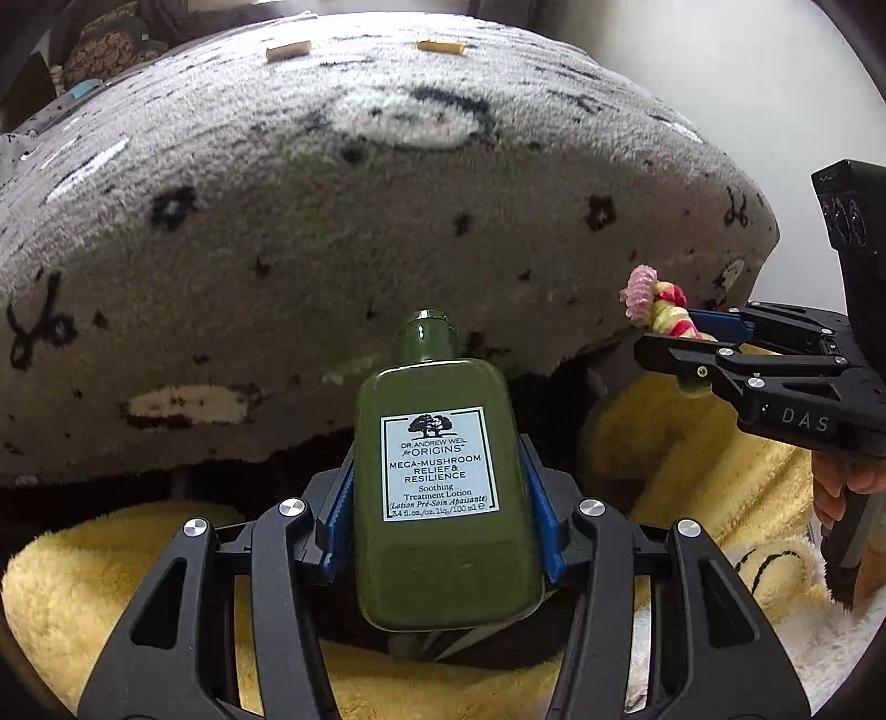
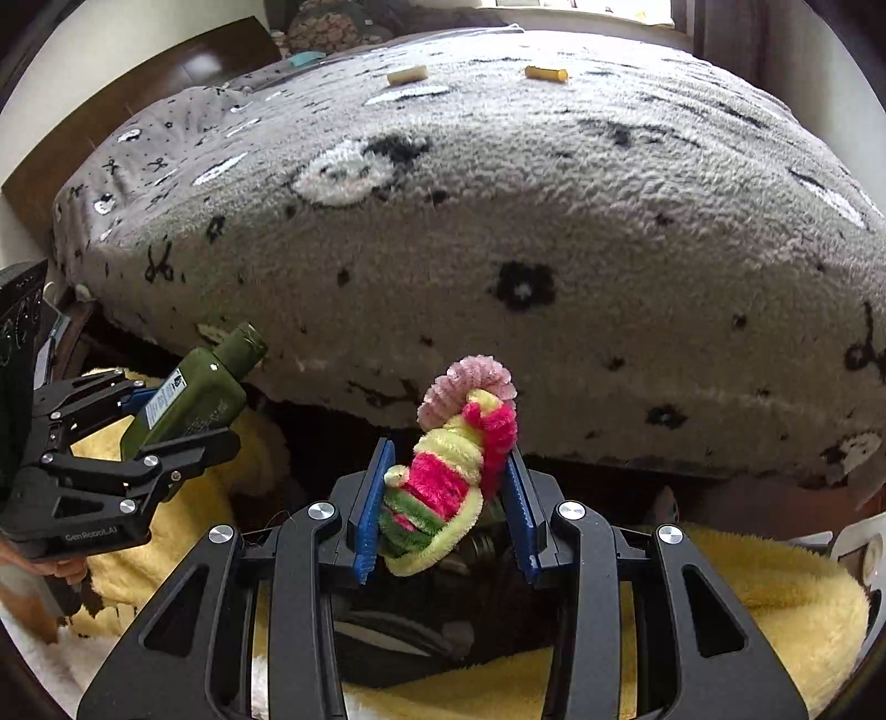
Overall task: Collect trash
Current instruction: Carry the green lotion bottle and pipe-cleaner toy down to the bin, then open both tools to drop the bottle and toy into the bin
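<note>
My left gripper [image 1: 440, 487] is shut on a dark green lotion bottle [image 1: 437, 476] with a white label, held neck forward below the edge of a bed. The bottle also shows in the right wrist view [image 2: 194, 396], at the left. My right gripper [image 2: 448, 504] is shut on a twisted bundle of pink, green and yellow pipe cleaners [image 2: 448, 471]. The bundle also shows in the left wrist view [image 1: 659, 307], at the right. Both hang over a yellow fluffy-lined container [image 2: 764, 603] with a dark inside.
A grey fleece blanket with black and white patterns [image 1: 387, 221] covers the bed ahead. Two small cylinders lie far back on it: a cream one [image 1: 287, 51] and a yellow one [image 1: 440, 47]. A white wall is at the right. Pillows sit at the far left.
</note>
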{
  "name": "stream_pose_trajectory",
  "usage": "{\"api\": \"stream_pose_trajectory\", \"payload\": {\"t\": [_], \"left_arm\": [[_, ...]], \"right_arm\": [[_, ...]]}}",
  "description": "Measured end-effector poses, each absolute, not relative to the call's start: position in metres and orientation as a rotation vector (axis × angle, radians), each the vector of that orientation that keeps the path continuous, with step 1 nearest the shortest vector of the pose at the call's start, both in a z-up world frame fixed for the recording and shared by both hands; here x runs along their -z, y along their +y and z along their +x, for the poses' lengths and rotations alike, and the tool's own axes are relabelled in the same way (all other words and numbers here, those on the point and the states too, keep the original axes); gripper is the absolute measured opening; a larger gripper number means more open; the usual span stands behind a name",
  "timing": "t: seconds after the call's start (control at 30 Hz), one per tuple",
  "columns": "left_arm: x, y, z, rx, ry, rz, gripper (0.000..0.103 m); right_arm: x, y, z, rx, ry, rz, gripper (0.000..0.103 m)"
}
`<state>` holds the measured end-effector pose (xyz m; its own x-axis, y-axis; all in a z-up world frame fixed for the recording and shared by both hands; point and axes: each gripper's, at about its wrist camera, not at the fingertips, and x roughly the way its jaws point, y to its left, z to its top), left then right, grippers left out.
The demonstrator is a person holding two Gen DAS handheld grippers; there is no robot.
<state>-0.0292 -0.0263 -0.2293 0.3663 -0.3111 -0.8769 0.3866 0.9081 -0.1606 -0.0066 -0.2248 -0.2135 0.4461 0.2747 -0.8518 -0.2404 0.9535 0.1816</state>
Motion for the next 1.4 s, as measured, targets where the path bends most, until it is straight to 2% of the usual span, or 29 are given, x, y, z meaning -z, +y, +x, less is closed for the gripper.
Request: {"api": "stream_pose_trajectory", "payload": {"t": [0.47, 1.03, 1.23, 1.4], "left_arm": [[0.304, -0.043, -0.018, 0.491, 1.331, 0.09, 0.049], [0.341, -0.046, -0.005, 0.527, 1.433, 0.048, 0.049], [0.345, -0.047, -0.004, 0.514, 1.44, 0.039, 0.05], [0.337, -0.038, -0.002, 0.499, 1.412, 0.039, 0.062]], "right_arm": [[0.285, -0.22, 0.009, -0.315, 1.249, 0.068, 0.04], [0.317, -0.21, 0.028, -0.321, 1.33, 0.081, 0.041], [0.317, -0.207, 0.032, -0.316, 1.333, 0.094, 0.049], [0.309, -0.209, 0.033, -0.303, 1.321, 0.1, 0.056]]}}
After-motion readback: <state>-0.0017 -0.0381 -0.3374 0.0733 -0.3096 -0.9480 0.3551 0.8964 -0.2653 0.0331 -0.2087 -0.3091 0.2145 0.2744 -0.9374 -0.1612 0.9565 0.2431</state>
